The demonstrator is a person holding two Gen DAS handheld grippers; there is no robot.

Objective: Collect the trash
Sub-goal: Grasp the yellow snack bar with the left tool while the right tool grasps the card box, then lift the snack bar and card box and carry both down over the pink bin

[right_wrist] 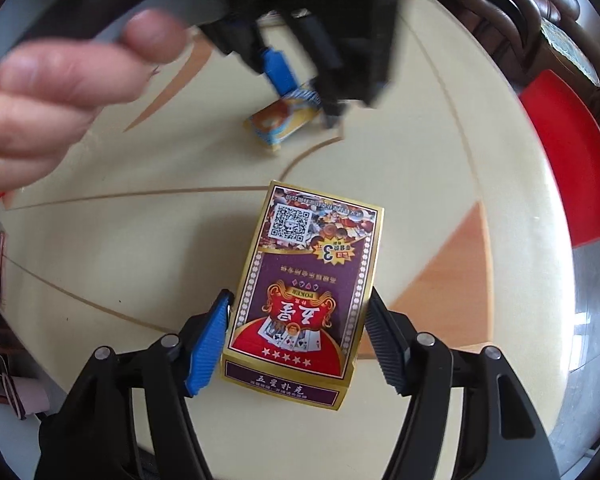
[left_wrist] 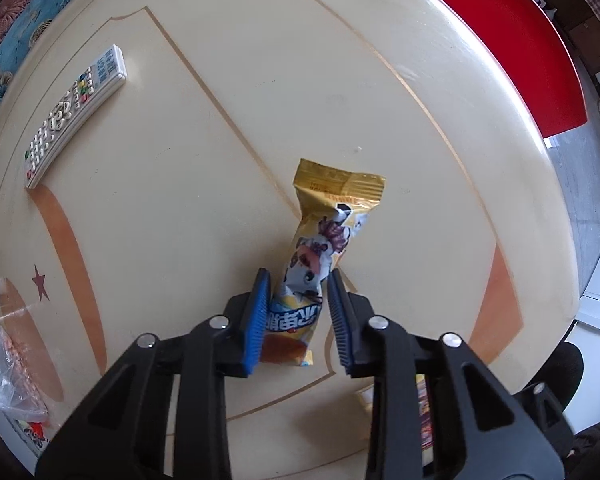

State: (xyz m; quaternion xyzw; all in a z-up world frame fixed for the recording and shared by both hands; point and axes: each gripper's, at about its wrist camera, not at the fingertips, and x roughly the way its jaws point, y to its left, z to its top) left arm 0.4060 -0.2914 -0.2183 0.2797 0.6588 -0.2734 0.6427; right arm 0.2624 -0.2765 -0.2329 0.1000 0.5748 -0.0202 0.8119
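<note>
On the surface [left_wrist: 380, 60], both pickups just starting: left claw [left_wrist: 298, 280] pinching the wrapper [left_wrist: 324, 240], right claw [right_wrist: 298, 312] half-wide, straddling the card box [right_wrist: 304, 292], nothing binned yet.

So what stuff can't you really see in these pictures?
- Snack wrapper: its lower end sits behind the left gripper's blue fingers in the left wrist view.
- The same wrapper in the right wrist view: mostly covered by the blurred left gripper.
- Hand: blurred, cut off by the left edge, right wrist view.
- Card box: small print too tiny to read.
- Plastic bag: cut off at the left edge, contents unclear.
</note>
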